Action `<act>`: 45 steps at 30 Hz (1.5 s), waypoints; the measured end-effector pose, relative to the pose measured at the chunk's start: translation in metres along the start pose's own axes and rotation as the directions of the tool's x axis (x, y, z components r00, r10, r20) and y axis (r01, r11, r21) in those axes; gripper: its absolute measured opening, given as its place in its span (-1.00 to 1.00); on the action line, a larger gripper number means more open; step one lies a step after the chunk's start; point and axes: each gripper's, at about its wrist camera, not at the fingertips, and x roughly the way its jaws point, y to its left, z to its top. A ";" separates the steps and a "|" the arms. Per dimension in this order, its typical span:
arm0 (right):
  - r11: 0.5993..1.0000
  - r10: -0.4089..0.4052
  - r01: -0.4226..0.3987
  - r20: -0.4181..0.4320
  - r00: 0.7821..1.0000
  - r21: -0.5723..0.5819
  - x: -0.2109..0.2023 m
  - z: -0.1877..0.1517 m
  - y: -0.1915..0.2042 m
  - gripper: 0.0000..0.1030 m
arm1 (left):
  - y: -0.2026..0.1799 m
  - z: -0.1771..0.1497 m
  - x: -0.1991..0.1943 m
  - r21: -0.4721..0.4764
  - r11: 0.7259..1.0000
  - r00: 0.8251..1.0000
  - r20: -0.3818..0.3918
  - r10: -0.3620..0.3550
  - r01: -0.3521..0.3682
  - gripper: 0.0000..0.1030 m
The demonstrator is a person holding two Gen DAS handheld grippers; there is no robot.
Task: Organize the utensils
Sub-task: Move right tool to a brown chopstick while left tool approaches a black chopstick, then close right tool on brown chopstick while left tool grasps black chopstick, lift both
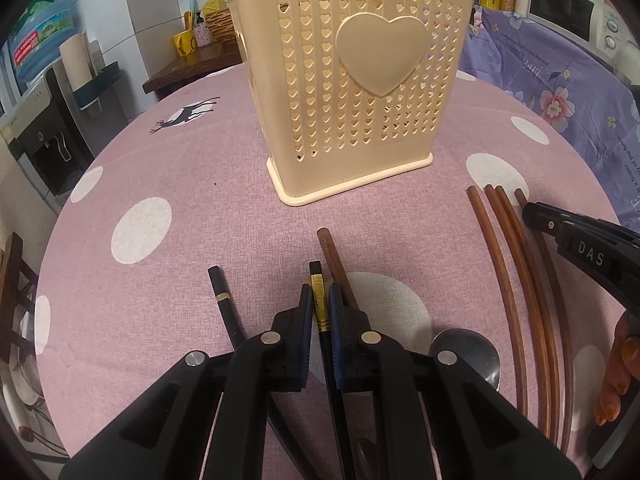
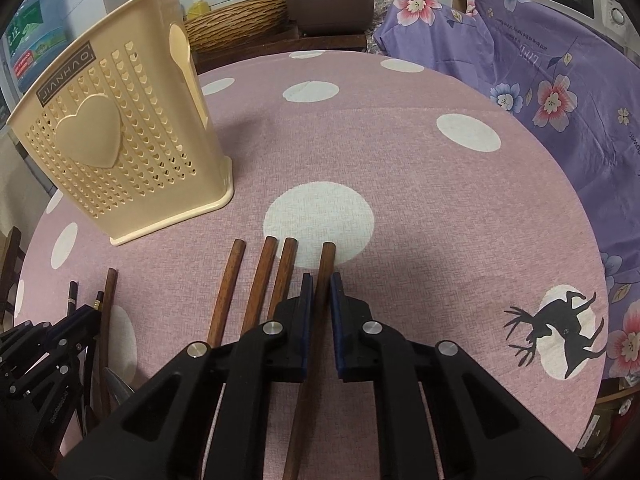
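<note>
Left wrist view: the left gripper (image 1: 321, 300) is clamped on a black gold-banded chopstick (image 1: 320, 304) lying on the polka-dot tablecloth (image 1: 240, 220), gripped near its end, presumably for lifting into the cream perforated utensil holder (image 1: 352, 92) just beyond.

Right wrist view: the right gripper (image 2: 319, 290) likewise pinches the rightmost brown wooden chopstick (image 2: 325, 264) of four laid side by side; the holder stands upper left.
</note>
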 end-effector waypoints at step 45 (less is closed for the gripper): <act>0.916 0.400 -0.378 0.370 0.838 -0.134 -0.193 0.005 -0.034 -0.85 | 0.065 -0.004 -0.177 -0.104 0.980 0.897 0.429 -0.110 0.170 -0.84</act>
